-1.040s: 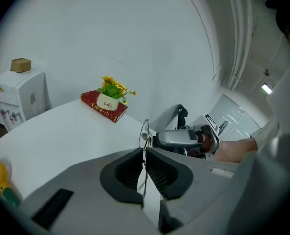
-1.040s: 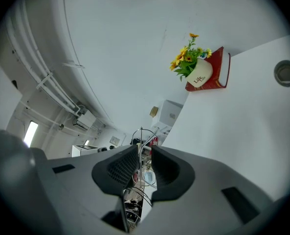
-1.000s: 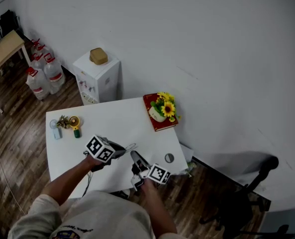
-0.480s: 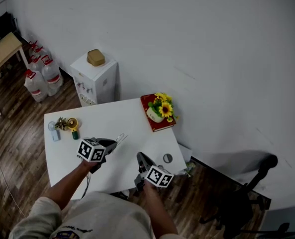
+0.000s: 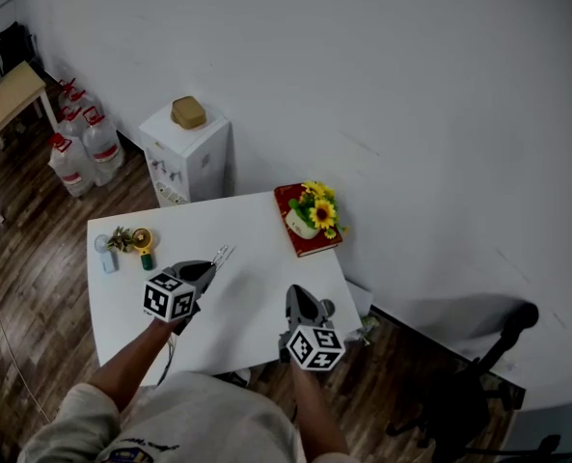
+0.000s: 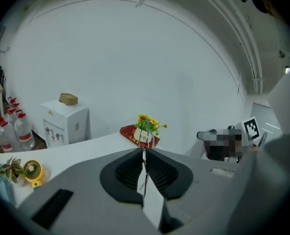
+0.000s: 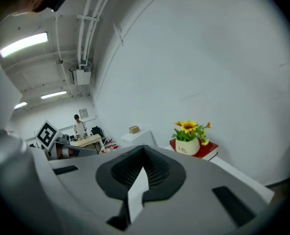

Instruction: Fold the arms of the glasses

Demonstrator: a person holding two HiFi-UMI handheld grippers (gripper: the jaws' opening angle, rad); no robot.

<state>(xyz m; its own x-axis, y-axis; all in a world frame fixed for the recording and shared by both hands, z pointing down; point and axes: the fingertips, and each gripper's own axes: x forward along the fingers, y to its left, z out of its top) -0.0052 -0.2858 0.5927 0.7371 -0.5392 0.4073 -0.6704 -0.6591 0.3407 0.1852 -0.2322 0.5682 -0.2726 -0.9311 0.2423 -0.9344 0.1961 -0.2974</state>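
The thin wire-framed glasses stick out past the fingertips of my left gripper, above the white table. In the left gripper view the jaws are shut on the glasses, which show edge-on as a fine wire between the pads of the left gripper. My right gripper hovers over the table's right front part, apart from the glasses. Its jaws are shut with nothing between them, as the right gripper shows in its own view.
A pot of sunflowers on a red book sits at the table's far right corner. A yellow mini fan and a small plant stand at the far left. A water dispenser and water bottles stand beyond the table.
My left gripper carried the glasses left and farther up the table. My right gripper drew away from the glasses to the right, rolled over and is shut.
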